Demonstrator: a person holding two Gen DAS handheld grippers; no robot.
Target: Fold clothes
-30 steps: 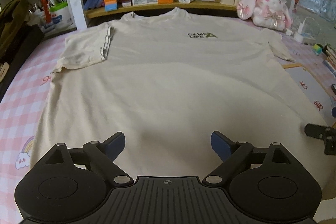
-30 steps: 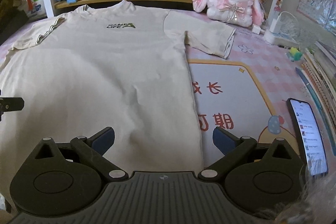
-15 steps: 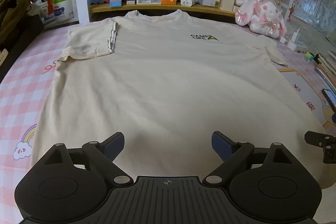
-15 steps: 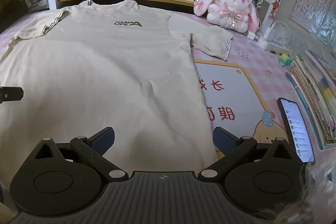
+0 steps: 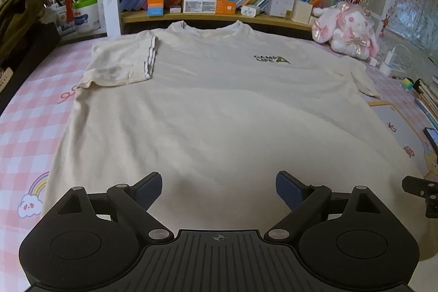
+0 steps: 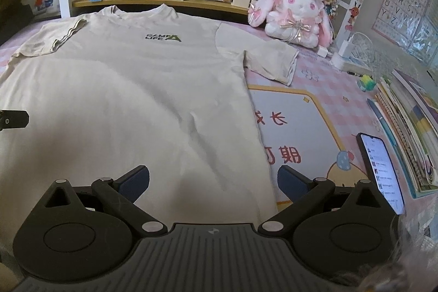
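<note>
Pink checked tabletop (image 5: 24, 127), T-shirt (image 5: 219, 106) flat ahead of both gaping (empty) claws (image 5: 219, 190) (image 6: 213, 182).

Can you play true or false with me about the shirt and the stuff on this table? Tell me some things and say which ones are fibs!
1. The T-shirt lies flat with its front logo facing up. True.
2. The left gripper is pinching the shirt's hem. False: its jaws are open with nothing between them.
3. The shirt's left sleeve is folded in over the chest. True.
4. The plush bunny is sitting on top of the shirt. False: it sits off the shirt, by the bookshelf.
5. The phone has a dark, switched-off screen. False: its screen is lit.
6. The right gripper is open. True.
</note>
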